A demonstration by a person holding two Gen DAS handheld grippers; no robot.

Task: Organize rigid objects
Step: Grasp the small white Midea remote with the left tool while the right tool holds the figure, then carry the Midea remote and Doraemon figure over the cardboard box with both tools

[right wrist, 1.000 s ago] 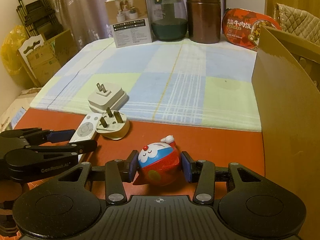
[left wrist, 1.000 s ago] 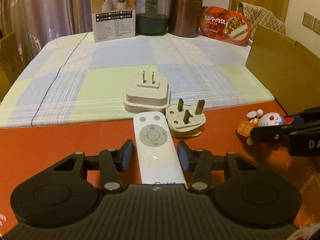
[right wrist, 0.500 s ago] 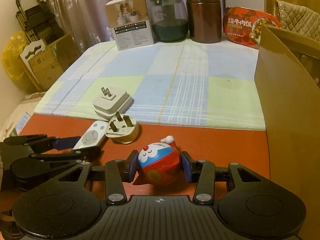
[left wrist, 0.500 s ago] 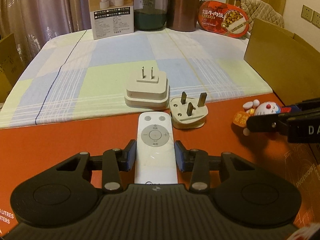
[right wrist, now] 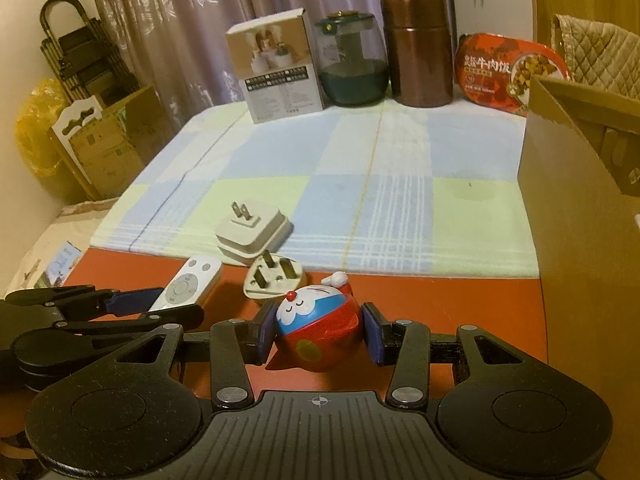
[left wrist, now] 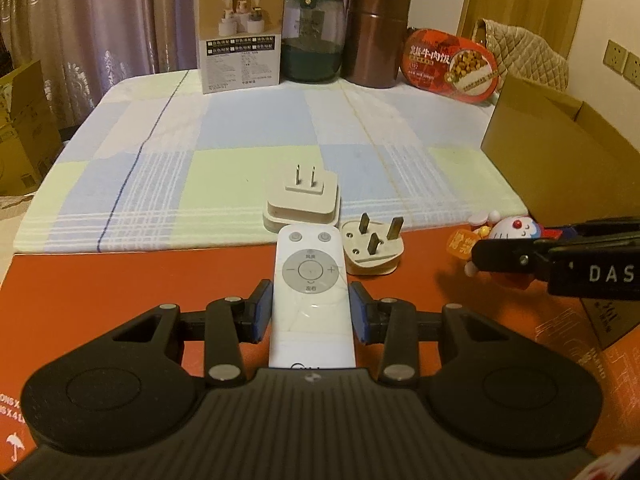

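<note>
Two grips hold — left gripper [left wrist: 308,312] pinches the stiff, light remote [left wrist: 310,280] at mid-body, right gripper [right wrist: 319,330] clamps the slick round toy [right wrist: 318,330]; box [right wrist: 576,208] at three o'clock.

Glossy white plastic is seen on the remote [left wrist: 311,288], shiny red plastic on the cartoon toy [right wrist: 318,330], woven checked cloth [left wrist: 248,152] behind, and matt brown cardboard on the box [left wrist: 560,160].

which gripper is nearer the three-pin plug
Left. The left gripper, clamped on the white remote, sits just beside the three-pin plug; the right gripper is farther off.
</note>
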